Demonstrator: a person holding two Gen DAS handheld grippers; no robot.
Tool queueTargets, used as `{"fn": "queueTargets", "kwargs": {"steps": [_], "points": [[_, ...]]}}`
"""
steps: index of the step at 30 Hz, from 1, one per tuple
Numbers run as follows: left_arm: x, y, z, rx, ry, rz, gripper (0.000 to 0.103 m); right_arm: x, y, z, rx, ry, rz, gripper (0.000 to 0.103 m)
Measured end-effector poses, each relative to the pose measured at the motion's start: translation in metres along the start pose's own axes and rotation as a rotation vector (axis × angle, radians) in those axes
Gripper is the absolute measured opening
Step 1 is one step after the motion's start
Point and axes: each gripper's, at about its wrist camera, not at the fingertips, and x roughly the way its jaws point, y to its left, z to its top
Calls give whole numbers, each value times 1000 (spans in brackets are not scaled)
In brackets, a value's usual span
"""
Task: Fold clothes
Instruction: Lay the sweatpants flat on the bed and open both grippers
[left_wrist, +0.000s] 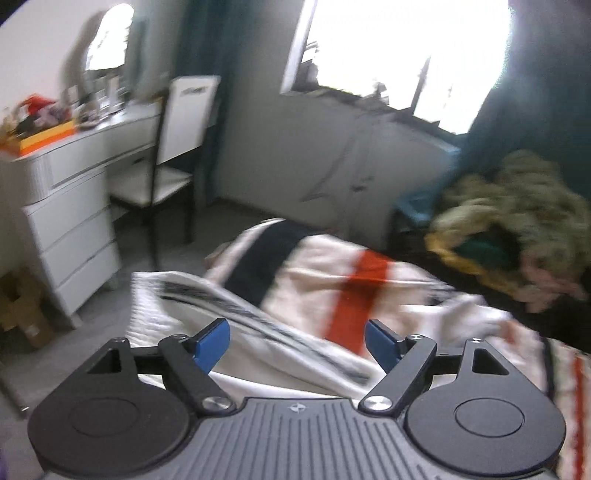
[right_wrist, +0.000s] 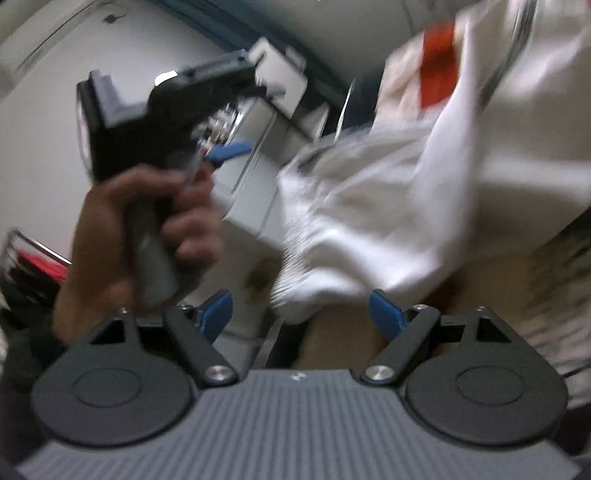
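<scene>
A white garment (left_wrist: 314, 273) with a black band and a red band lies rumpled on the bed, just past my left gripper (left_wrist: 297, 343). That gripper is open with nothing between its blue fingers. In the right wrist view the same white cloth (right_wrist: 369, 206) fills the upper right, blurred, with its red patch at the top. Its ribbed edge hangs down close to my right gripper (right_wrist: 301, 314), which is open. I cannot tell whether the edge touches the fingers. At the left a hand (right_wrist: 140, 229) holds the other gripper's handle, with one blue finger (right_wrist: 231, 150) showing.
A heap of olive, yellow and green clothes (left_wrist: 517, 229) sits on the bed's right side. A white dresser (left_wrist: 70, 206) with clutter on top and a chair (left_wrist: 166, 162) stand at the left, on grey floor. A bright window (left_wrist: 406, 48) is behind.
</scene>
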Motion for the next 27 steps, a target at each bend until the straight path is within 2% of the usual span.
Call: {"fn": "queueTargets", "kwargs": {"steps": [2, 5, 11, 17, 21, 24, 27], "points": [[-32, -22, -13, 25, -48, -48, 86, -45, -13, -4, -96, -80, -82, 84], [-69, -50, -37, 47, -106, -114, 89, -89, -30, -3, -197, -174, -196, 83], [-107, -99, -101, 126, -188, -177, 90, -168, -72, 0, -296, -373, -351, 83], [-99, -130, -174, 175, -238, -223, 90, -189, -109, -7, -318, -514, -425, 83], [-64, -128, -214, 135, -214, -296, 91, -192, -128, -13, -336, -568, -468, 83], [-42, -126, -233, 151, -179, -295, 91, -187, -143, -24, -335, -594, -483, 83], [-30, -131, -250, 211, -172, -255, 91, -178, -155, -34, -321, -582, -513, 83]]}}
